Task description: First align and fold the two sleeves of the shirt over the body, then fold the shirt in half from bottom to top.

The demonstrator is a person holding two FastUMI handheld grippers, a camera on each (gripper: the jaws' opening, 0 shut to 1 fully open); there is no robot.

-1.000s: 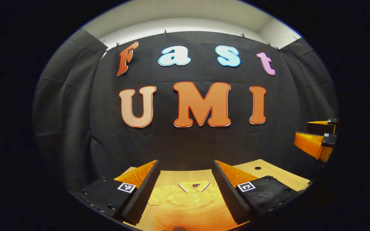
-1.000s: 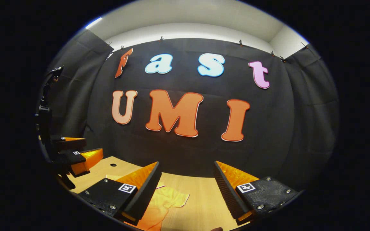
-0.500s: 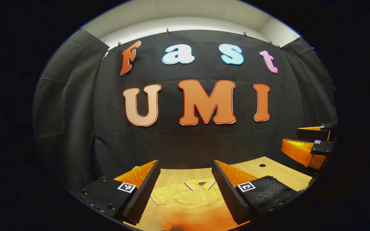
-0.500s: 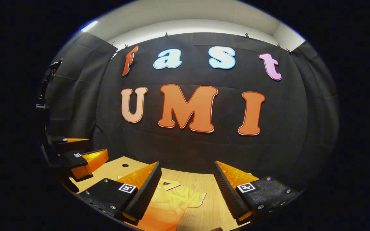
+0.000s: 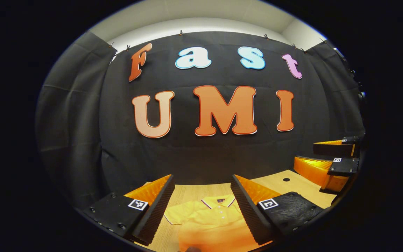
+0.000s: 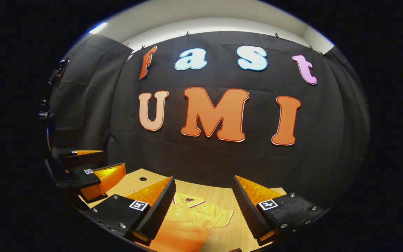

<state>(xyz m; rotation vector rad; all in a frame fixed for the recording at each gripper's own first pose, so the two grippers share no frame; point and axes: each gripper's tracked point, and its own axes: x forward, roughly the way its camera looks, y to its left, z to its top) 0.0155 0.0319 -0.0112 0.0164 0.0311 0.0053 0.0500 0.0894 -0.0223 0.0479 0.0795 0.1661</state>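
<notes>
Wooden table (image 5: 303, 187) under yellow shirt (image 5: 208, 224); left claw (image 5: 201, 185), right claw (image 6: 203, 187) both spread, empty

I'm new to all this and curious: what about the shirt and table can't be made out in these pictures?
- Shirt, left gripper view: the bottom half is cut off by the picture's lower edge; the right gripper side's sleeve is hidden behind a finger.
- Shirt, right gripper view: the other sleeve is hidden behind a finger.
- Collar label: too small to read.
- Table: its near edge is out of sight.
</notes>
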